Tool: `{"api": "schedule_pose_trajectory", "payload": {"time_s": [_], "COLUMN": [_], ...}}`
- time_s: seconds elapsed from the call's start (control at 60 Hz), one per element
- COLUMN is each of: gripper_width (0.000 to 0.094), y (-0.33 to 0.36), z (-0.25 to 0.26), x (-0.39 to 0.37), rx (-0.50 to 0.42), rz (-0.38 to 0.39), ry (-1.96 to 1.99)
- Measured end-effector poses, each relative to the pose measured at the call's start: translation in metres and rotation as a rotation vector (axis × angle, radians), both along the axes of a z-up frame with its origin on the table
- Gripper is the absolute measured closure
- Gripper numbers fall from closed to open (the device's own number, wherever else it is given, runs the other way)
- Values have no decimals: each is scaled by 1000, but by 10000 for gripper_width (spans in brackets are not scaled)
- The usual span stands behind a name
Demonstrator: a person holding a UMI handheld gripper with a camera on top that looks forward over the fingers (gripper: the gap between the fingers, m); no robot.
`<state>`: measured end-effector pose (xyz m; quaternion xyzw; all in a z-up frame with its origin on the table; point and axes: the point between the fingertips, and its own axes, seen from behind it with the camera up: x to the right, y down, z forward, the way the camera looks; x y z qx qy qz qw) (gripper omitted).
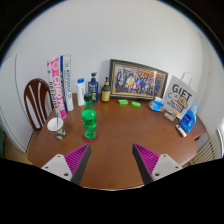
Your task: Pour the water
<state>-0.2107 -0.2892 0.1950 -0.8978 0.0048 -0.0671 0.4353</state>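
Jaws spread wide, nothing between them: gripper low in the frame, magenta pads angled outward at bottom left and bottom right, bare wood showing in the gap. Raised above a round wooden table filling the middle of the frame.

Left of centre, beyond the left finger, a green bottle standing upright on the table, well apart from both fingers. Just left of it, near the table's left rim, a white cup. Behind that, at left, a wooden chair drawn up to the table.

Along the far edge, upper left to upper centre: tall pink-and-white boxes, a white bottle, a dark blue bottle, a small dark bottle. Upper centre, a framed group photo leaning against the white wall. In front of the frame, small green items, too small to identify. At right, a white bag marked "GIFT", with a blue packet just below it near the table's right rim.
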Motion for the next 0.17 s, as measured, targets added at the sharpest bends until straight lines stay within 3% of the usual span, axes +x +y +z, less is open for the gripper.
{"api": "schedule_pose_trajectory", "payload": {"time_s": [0.167], "gripper_width": [84], "y": [-7], "z": [-2], "x": [1], "rx": [-5], "rz": [-15], "ry": [8]}}
